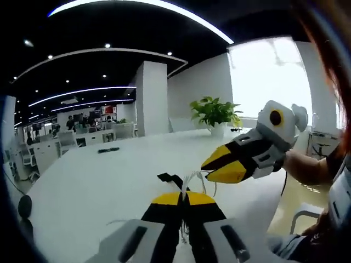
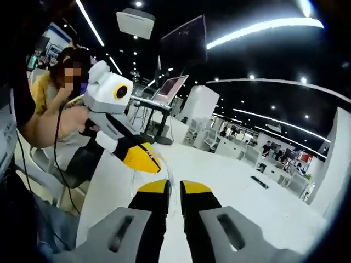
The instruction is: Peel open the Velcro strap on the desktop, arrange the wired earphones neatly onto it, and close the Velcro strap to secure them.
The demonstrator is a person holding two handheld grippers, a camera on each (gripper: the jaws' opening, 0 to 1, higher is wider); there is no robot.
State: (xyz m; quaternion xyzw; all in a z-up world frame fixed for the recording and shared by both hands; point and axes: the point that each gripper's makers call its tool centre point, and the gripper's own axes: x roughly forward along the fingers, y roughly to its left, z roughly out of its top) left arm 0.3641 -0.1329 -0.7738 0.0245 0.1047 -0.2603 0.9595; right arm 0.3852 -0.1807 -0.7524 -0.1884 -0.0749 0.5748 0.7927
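My window [image 1: 269, 76] blows out white; ceiling strips [image 2: 263, 26] streak overhead, the surface [image 1: 98, 181] gleams, and everything bends and softens toward the edges.

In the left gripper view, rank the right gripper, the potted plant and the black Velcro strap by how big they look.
1. Right gripper, though it is nearest the camera, which inflates it.
2. Potted plant, far across the table.
3. Black Velcro strap, partly hidden behind the left gripper.

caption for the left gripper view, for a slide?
Left gripper, jaws closed on white earphone wires near the black Velcro strap; right gripper alongside, above the white table.
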